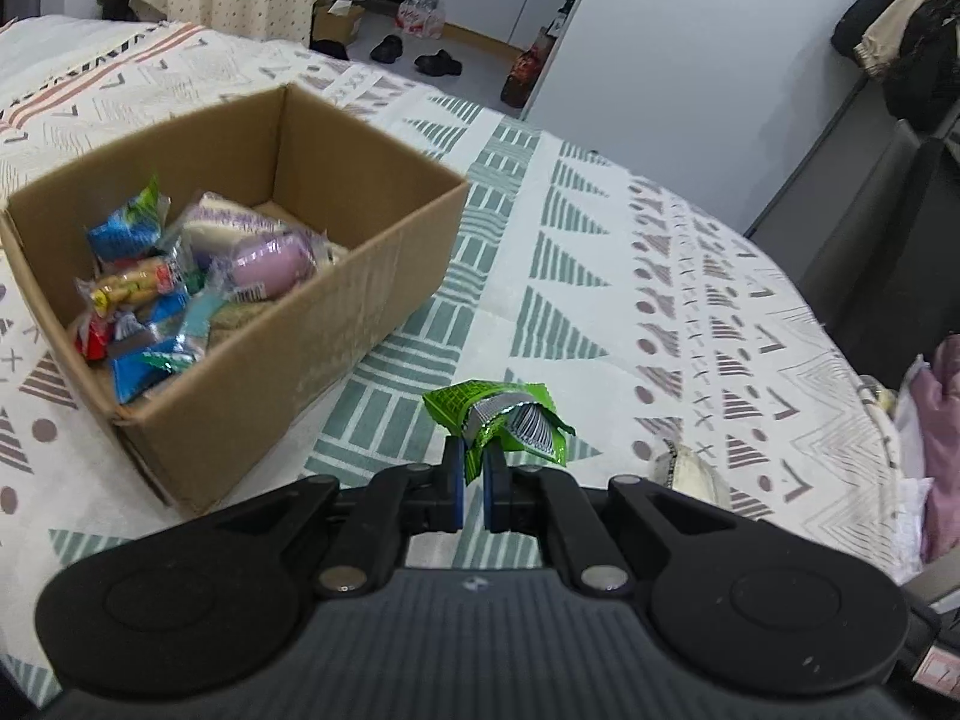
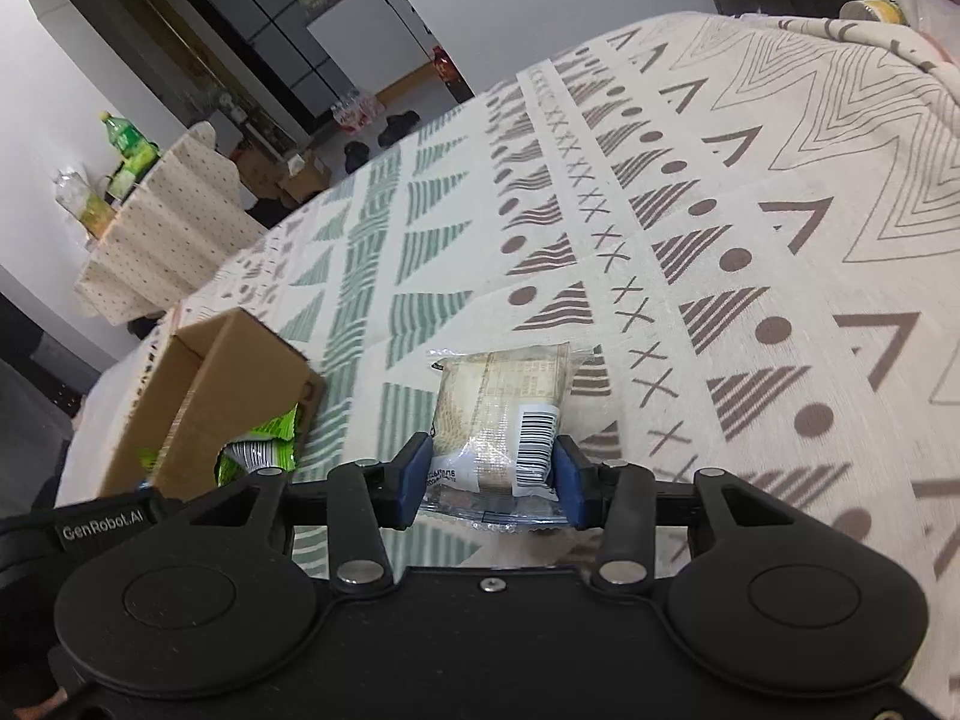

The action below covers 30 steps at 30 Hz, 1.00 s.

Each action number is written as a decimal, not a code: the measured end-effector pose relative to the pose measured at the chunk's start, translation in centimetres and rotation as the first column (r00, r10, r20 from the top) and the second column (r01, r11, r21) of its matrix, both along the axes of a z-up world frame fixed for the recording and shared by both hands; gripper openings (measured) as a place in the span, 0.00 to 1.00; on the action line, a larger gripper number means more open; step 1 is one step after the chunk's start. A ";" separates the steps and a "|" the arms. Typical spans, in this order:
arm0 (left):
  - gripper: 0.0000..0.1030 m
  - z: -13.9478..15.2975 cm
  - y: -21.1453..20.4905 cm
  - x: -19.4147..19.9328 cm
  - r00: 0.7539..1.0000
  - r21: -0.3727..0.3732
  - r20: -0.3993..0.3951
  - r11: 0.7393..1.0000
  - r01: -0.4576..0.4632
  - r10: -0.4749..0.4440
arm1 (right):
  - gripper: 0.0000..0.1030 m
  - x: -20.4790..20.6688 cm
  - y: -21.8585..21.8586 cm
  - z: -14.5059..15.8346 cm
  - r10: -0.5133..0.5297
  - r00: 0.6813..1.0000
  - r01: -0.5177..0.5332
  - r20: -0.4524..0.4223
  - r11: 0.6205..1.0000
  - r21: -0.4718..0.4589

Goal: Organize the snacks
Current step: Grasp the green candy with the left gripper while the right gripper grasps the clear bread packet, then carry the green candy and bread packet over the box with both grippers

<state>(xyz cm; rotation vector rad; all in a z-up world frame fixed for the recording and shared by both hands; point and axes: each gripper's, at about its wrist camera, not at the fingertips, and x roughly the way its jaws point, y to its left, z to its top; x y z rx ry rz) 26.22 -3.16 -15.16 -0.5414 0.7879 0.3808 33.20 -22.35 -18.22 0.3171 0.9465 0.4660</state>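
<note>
A crumpled green snack packet (image 1: pixel 504 414) sticks up from my left gripper (image 1: pixel 472 456), whose blue pads are shut on its lower edge, above the tablecloth. To its left stands an open cardboard box (image 1: pixel 288 336) holding several wrapped snacks (image 1: pixel 180 276). In the right wrist view, my right gripper (image 2: pixel 492 453) is shut on a clear-wrapped beige snack (image 2: pixel 504 402) with a barcode label, one pad against each side of it. The same box (image 2: pixel 228 372) lies to the left there, with the green packet (image 2: pixel 258 450) in front of it.
A patterned tablecloth (image 1: pixel 600 252) covers the round table, whose edge drops off at the right. A pink cloth bundle (image 1: pixel 942 420) and a small whitish object (image 1: pixel 690 468) lie near that edge. Beyond the table stand a cloth-covered side table with bottles (image 2: pixel 126 144) and shoes (image 1: pixel 438 63).
</note>
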 end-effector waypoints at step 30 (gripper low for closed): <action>0.04 7.6 6.8 -5.1 0.991 -0.035 0.131 0.999 -0.019 0.024 | 0.41 -5.3 6.2 8.6 -0.037 0.988 0.027 0.148 0.997 0.066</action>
